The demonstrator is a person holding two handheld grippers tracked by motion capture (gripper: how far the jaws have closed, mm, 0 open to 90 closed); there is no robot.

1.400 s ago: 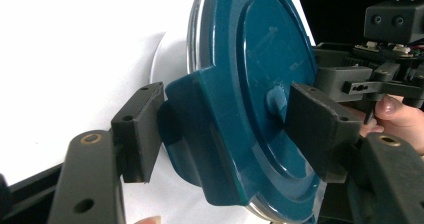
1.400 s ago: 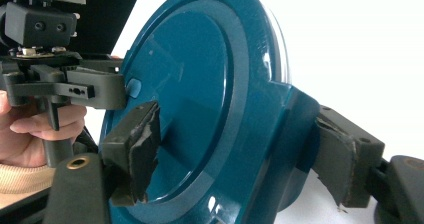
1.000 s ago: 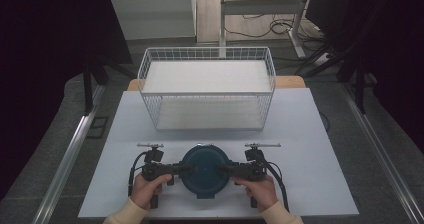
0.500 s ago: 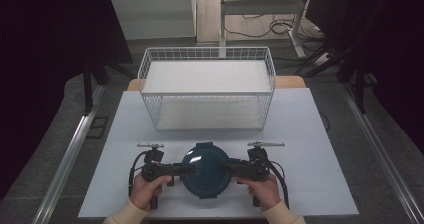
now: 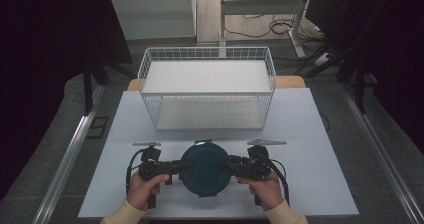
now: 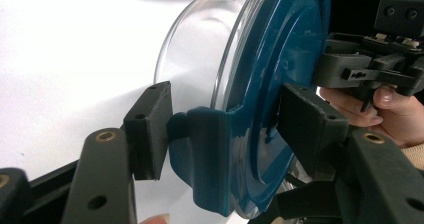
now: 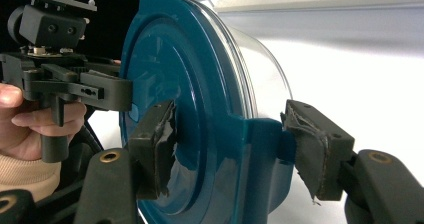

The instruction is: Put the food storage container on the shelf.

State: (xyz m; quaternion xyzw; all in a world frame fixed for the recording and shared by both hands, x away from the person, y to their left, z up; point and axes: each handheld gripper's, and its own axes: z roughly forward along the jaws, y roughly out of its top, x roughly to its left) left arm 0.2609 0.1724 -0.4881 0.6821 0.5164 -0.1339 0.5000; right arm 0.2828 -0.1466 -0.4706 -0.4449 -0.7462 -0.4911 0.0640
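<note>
Both grippers clamp the round clear glass container with the dark teal lid (image 5: 205,170). Left gripper (image 6: 225,126) pinches the lid's latch tab and rim on the container's left, right gripper (image 7: 227,134) does the same on its right. Keep squeeze even and hands level so it won't tip or slip. Container sits near centre of the white table (image 5: 330,184), between the grippers, white wire basket (image 5: 207,91) farther back.

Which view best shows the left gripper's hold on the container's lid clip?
The left gripper view: its pads clamp the blue lid clip of the glass container. The right gripper view shows that gripper beyond the lid; the high view hides the clip.
</note>
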